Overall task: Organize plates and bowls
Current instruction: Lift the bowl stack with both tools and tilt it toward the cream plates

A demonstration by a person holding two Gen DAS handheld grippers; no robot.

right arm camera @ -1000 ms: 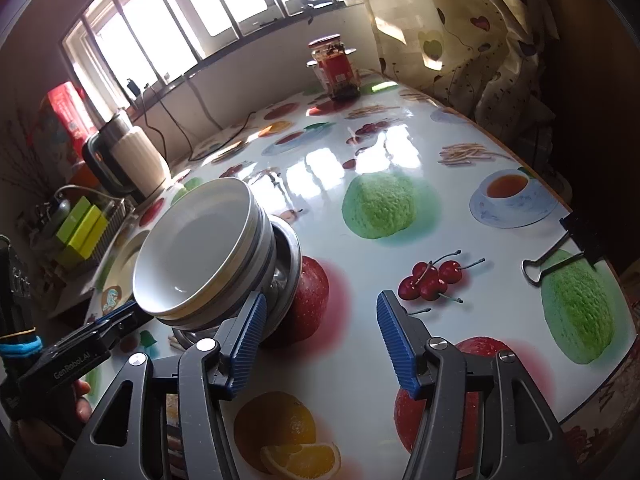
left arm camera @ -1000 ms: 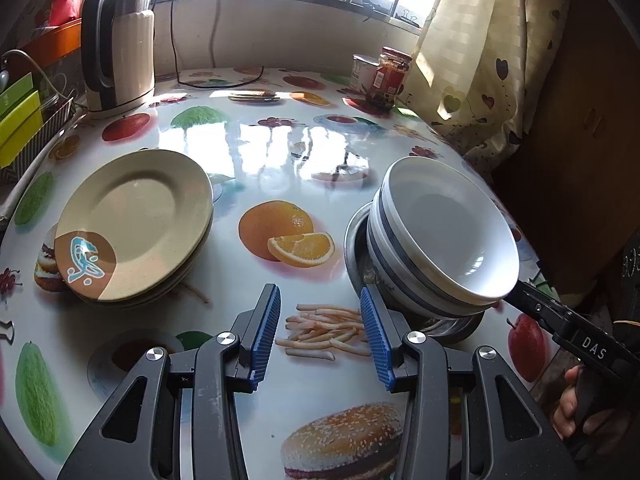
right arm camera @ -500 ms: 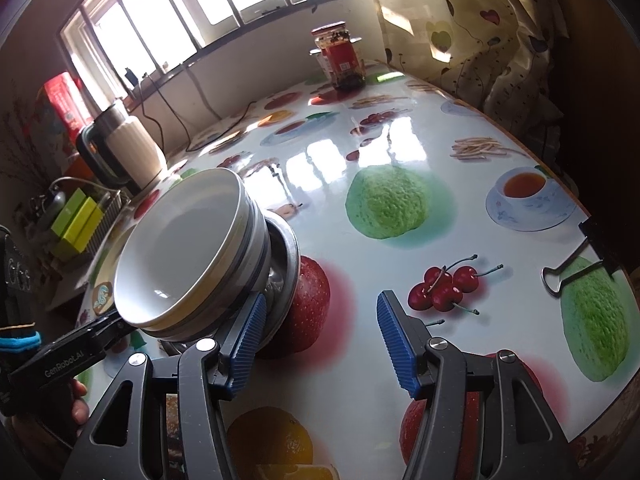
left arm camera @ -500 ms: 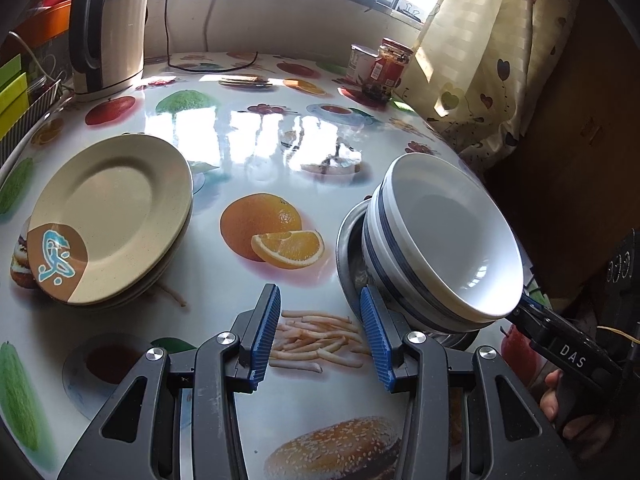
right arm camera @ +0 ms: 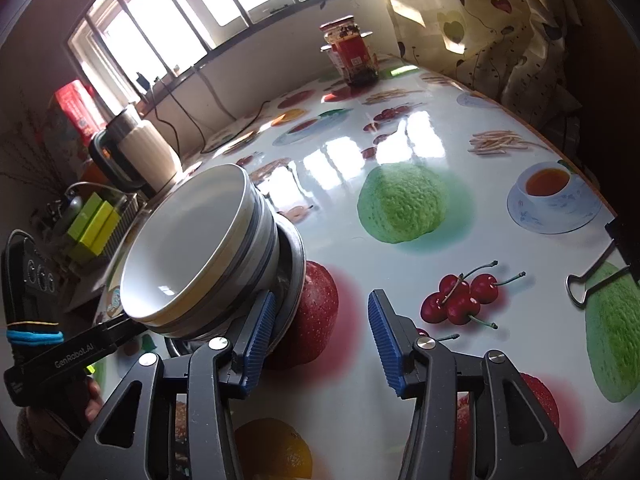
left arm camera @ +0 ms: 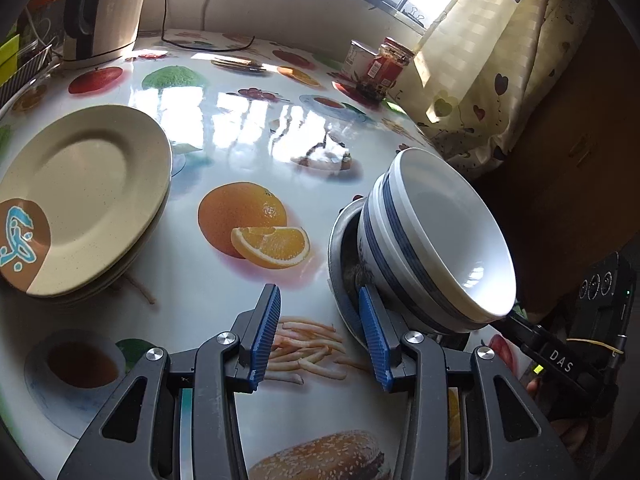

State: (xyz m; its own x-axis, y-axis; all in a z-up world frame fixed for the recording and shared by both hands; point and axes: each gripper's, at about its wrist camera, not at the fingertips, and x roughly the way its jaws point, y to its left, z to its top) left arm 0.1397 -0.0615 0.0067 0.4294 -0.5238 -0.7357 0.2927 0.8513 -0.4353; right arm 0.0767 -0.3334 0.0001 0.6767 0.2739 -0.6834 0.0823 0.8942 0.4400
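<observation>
On a glossy table (left arm camera: 248,128) printed with fruit and fast food, the stack of white bowls (left arm camera: 436,236) with dark blue bands sits nested in a metal bowl (left arm camera: 340,248) near the right edge in the left wrist view. The stack leans, its open mouth turned toward the table's near edge. Well apart from it, to the left, lies a stack of beige plates (left arm camera: 84,200) with a brown and blue mark on the rim of the top one.

The left gripper (left arm camera: 320,336) hovers low over printed fries, its blue pads partly apart with nothing between them; its right pad is just beside the metal bowl's rim, and contact cannot be told. The right gripper (right arm camera: 320,336) comes at the stack from the other side; its jaws have just been closing, yet they stand partly apart with only the tabletop between them. Its left pad lies against or just beside the metal bowl's rim (right arm camera: 294,264).

At the back stand a kettle (left arm camera: 104,8) and a red-labelled jar (left arm camera: 390,64) beside a curtain (left arm camera: 492,72). A black binder clip (right arm camera: 600,276) grips the table's edge in the right wrist view
</observation>
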